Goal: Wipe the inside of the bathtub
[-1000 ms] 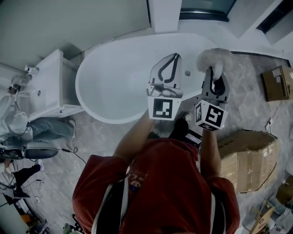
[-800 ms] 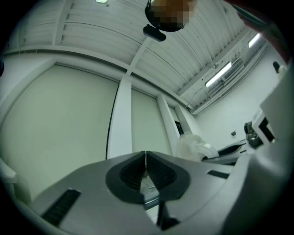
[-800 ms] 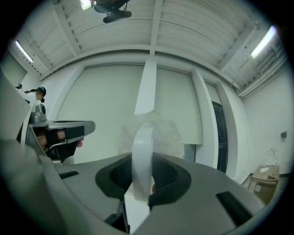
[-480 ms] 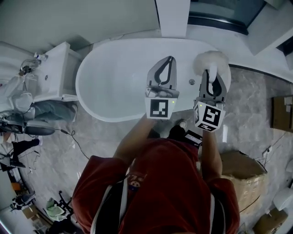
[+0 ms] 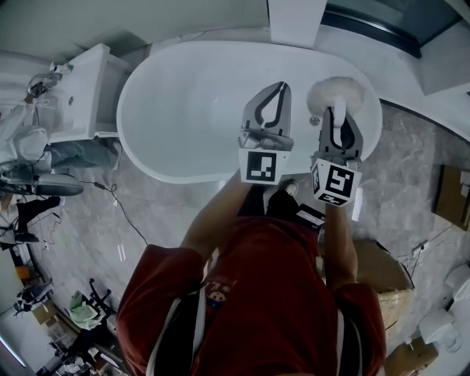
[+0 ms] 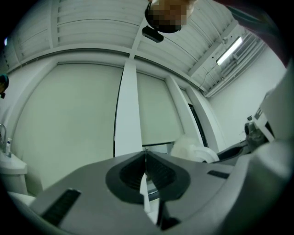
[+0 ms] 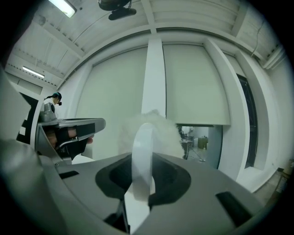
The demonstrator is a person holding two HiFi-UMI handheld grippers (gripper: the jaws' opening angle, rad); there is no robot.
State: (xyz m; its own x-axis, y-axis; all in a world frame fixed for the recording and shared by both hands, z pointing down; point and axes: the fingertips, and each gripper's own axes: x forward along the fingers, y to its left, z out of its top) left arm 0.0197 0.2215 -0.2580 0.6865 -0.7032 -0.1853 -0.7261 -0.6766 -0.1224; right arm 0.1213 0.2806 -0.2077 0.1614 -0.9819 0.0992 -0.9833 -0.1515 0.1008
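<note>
The bathtub (image 5: 176,110) is lying white and oval across the top of the head view, and I'm seeing nothing inside it. A fluffy white duster (image 5: 334,94) is hanging over the tub's right end, close to the rim there. I can't tell if the fluff is actually touching the surface.

The right gripper (image 5: 339,116) is holding that duster. In the right gripper view its jaws are pinching the flat white handle (image 7: 142,156), with the fluff sticking up just past the tips. The left gripper (image 5: 277,89) is hovering just beside it, over the right half of the tub. In the left gripper view (image 6: 145,151) the jaws are pressed together with nothing between them.

Both marker cubes are sitting over the tub's near rim, and my operator's red shirt (image 5: 264,294) is filling the bottom of the head view.

Further out:
- a white cabinet (image 5: 77,95) is standing right against the tub's left end
- a white pillar (image 5: 294,22) is rising behind the far rim
- cardboard boxes (image 5: 452,194) are sitting on the marble floor (image 5: 147,213), well off to the right
</note>
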